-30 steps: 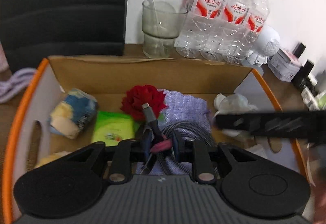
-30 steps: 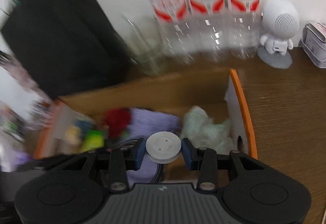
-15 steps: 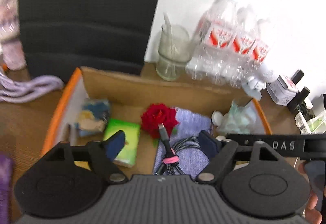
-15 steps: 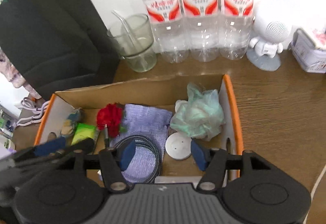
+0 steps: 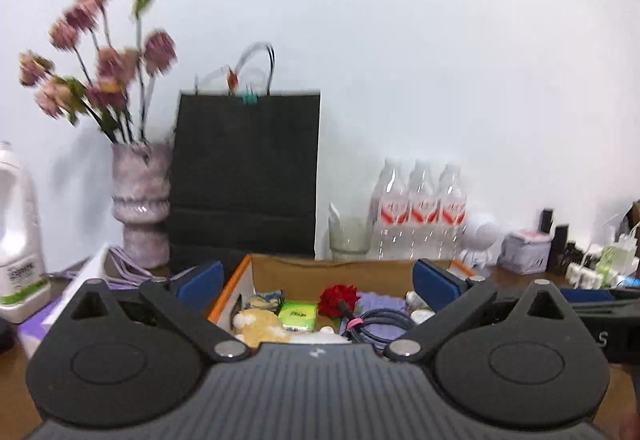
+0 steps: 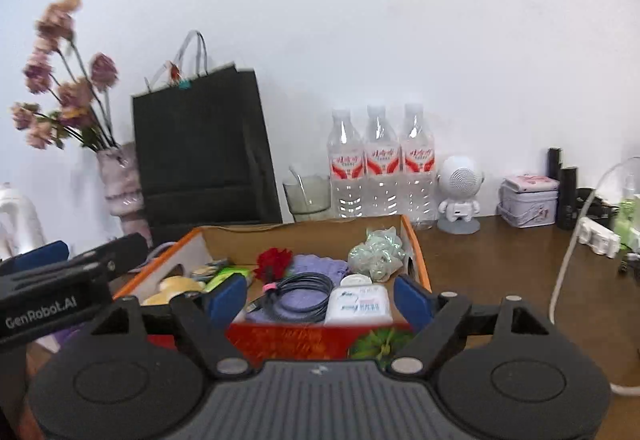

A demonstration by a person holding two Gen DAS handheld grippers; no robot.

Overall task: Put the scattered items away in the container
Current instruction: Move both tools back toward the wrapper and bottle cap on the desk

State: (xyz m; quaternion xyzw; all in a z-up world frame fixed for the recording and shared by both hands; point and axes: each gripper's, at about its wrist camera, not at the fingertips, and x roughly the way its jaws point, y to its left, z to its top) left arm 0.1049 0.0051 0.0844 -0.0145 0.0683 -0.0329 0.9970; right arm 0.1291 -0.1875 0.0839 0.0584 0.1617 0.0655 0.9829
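Observation:
The orange-edged cardboard box [image 6: 416, 248] sits on the brown desk; it also shows in the left wrist view [image 5: 234, 284]. Inside lie a red fabric flower [image 6: 274, 260], a coiled dark cable [image 6: 302, 292] on a purple cloth [image 6: 316, 266], a white round lid [image 6: 356, 280], a white tissue pack [image 6: 360, 306], a green mesh bundle [image 6: 376, 252], a green packet [image 5: 298, 314] and a yellow soft item [image 5: 260, 324]. My left gripper [image 5: 316, 282] is open and empty, held back from the box. My right gripper [image 6: 320, 294] is open and empty above the box's near edge.
Behind the box stand a black paper bag [image 6: 204, 155], a glass with a straw [image 6: 308, 195], three water bottles [image 6: 380, 163], a white robot-shaped speaker [image 6: 460, 191] and a tin [image 6: 528, 199]. A vase of pink flowers [image 5: 138, 199] stands left. A white cable [image 6: 568, 256] crosses the desk at right.
Both grippers have opened wide and pulled up and back from the box. The cable and the white lid, held a second ago, now lie in the box.

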